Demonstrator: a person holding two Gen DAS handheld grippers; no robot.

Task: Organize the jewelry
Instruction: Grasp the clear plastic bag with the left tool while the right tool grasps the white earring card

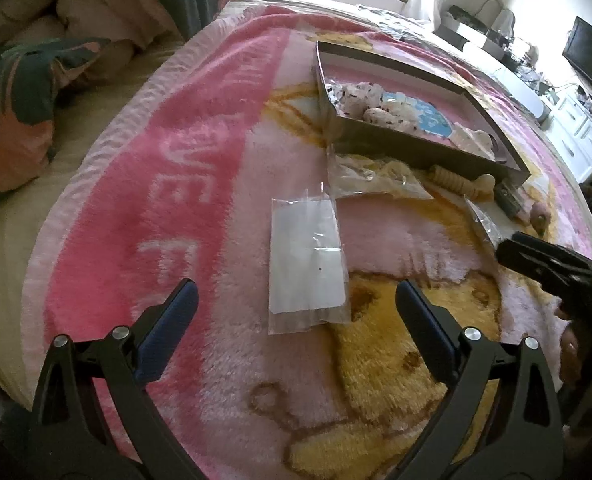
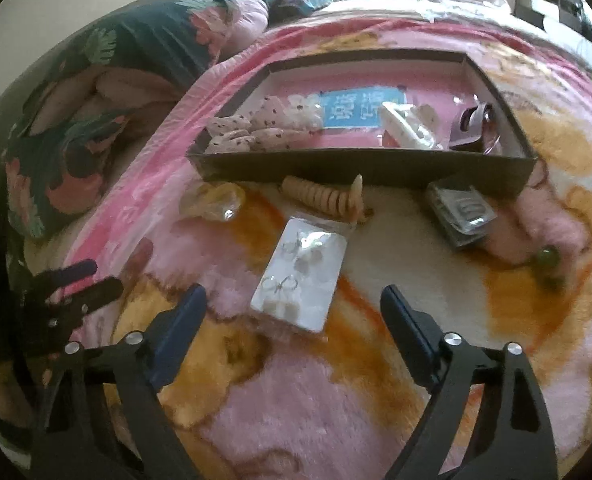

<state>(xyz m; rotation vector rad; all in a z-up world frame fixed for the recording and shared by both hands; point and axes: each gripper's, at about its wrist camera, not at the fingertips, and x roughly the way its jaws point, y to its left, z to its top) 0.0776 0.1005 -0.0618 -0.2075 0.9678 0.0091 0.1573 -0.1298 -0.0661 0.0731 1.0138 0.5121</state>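
Note:
In the left wrist view, a clear sleeve holding a blank white card (image 1: 306, 256) lies flat on the pink blanket. Its near end sits between the spread fingers of my left gripper (image 1: 296, 294), which is open and does not touch it. The right wrist view shows an earring card in a clear bag (image 2: 300, 276) carrying several small earrings. My right gripper (image 2: 293, 298) is open, its fingertips on either side of the card's near end, pads apart from it. Behind both stands a shallow dark box (image 2: 360, 168) holding pale hair clips and small packets.
In front of the box lie a wooden bead bracelet (image 2: 320, 196), a crumpled clear bag (image 2: 211, 202), a wrapped packet (image 2: 462, 210) and a green bead (image 2: 548, 260). The left gripper (image 2: 95, 278) shows at the left edge. A folded floral quilt (image 2: 95, 120) lies far left.

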